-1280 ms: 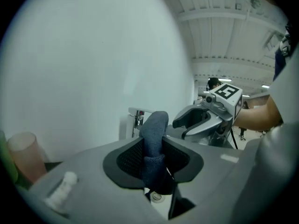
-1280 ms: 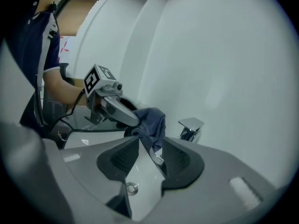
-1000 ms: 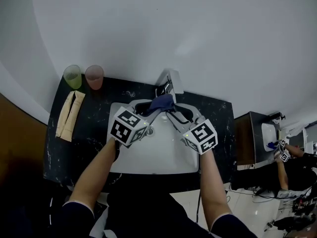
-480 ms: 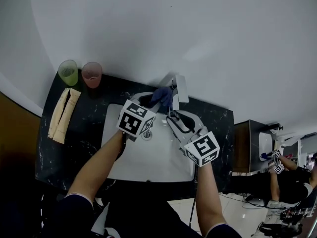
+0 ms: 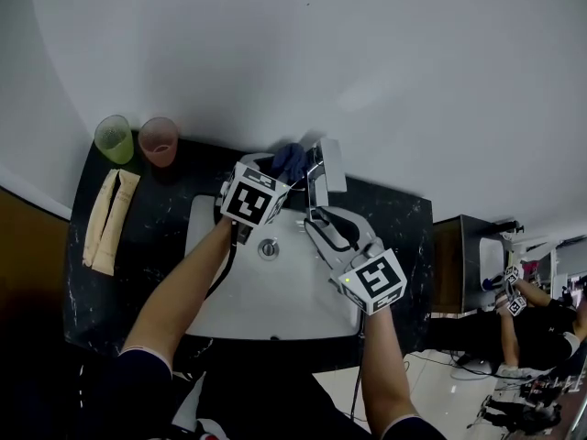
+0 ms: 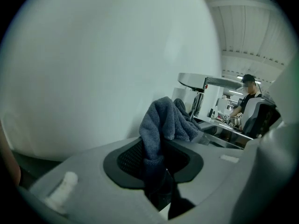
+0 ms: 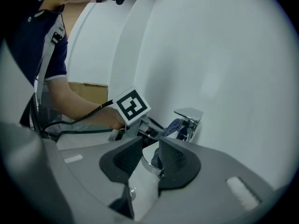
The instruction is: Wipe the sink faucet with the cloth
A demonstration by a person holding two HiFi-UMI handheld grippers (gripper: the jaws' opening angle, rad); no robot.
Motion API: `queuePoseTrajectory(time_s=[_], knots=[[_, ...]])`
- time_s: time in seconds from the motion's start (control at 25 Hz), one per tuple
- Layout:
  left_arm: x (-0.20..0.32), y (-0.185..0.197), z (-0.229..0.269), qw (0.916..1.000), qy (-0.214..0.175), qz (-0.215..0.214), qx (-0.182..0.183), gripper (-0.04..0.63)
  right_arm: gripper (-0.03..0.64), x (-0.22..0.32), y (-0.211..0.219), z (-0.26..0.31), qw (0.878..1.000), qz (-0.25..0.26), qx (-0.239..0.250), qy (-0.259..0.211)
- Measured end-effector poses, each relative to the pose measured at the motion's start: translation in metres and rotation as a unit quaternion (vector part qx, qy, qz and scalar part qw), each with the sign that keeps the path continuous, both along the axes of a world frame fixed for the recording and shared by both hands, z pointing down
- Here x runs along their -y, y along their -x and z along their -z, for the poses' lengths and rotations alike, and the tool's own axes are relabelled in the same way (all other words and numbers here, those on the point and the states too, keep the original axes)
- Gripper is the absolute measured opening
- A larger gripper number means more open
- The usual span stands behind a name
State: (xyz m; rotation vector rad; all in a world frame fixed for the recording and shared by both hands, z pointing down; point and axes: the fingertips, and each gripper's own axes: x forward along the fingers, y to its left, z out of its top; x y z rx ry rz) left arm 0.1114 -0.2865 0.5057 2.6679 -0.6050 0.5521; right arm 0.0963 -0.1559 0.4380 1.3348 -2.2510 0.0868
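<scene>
My left gripper [image 5: 278, 178] is shut on a dark blue cloth [image 5: 289, 159], which bunches up out of the jaws [image 6: 163, 120]. It holds the cloth against the left side of the chrome faucet [image 5: 325, 167], close to the white wall. In the left gripper view the faucet's flat handle [image 6: 200, 80] shows just behind the cloth. My right gripper [image 5: 317, 220] reaches in from the front right. Its pads sit on either side of the faucet's spout [image 7: 150, 164] and close on it. The right gripper view also shows the faucet body [image 7: 189, 117] and the cloth [image 7: 173, 125] beside it.
The white sink [image 5: 229, 291] with its drain [image 5: 268, 248] sits in a black counter [image 5: 156, 246]. A green cup [image 5: 114, 138], a pink cup [image 5: 159, 140] and a folded beige towel [image 5: 105, 223] stand at the counter's left. The wall rises right behind the faucet.
My left gripper has carried the cloth back from in front of the faucet to its left side by the wall. The right gripper has stayed at the spout.
</scene>
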Motion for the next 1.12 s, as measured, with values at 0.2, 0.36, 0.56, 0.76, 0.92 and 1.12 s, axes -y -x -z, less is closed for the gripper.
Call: queuePoseTrajectory(time_s=[0.2,0.36,0.56,0.76,0.92,1.12], knots=[[0.004,-0.003,-0.013,0.9991,0.003,0.001,0.043,0.103,0.109,0.0,0.0,0.0,1.0,0.001,0.007,-0.002],[-0.002,0.001,-0.016,0.9977,0.011,-0.013,0.065,0.097,0.109,0.001,-0.001,-0.001,1.0,0.003,0.012,-0.002],[-0.019,0.002,-0.02,0.9965,0.021,-0.04,0.071,0.095,0.109,0.001,-0.001,-0.001,1.0,0.004,0.018,-0.004],[-0.029,0.004,-0.007,0.9977,0.025,-0.049,0.041,0.095,0.109,0.0,-0.001,0.0,1.0,0.004,0.019,-0.008],[-0.021,0.004,0.014,0.9991,-0.002,-0.04,0.015,0.095,0.109,0.001,-0.001,-0.002,1.0,0.003,0.02,-0.004],[-0.014,0.004,0.042,0.9987,-0.035,-0.038,-0.003,0.094,0.109,0.0,0.0,-0.004,1.0,0.005,0.02,-0.002]])
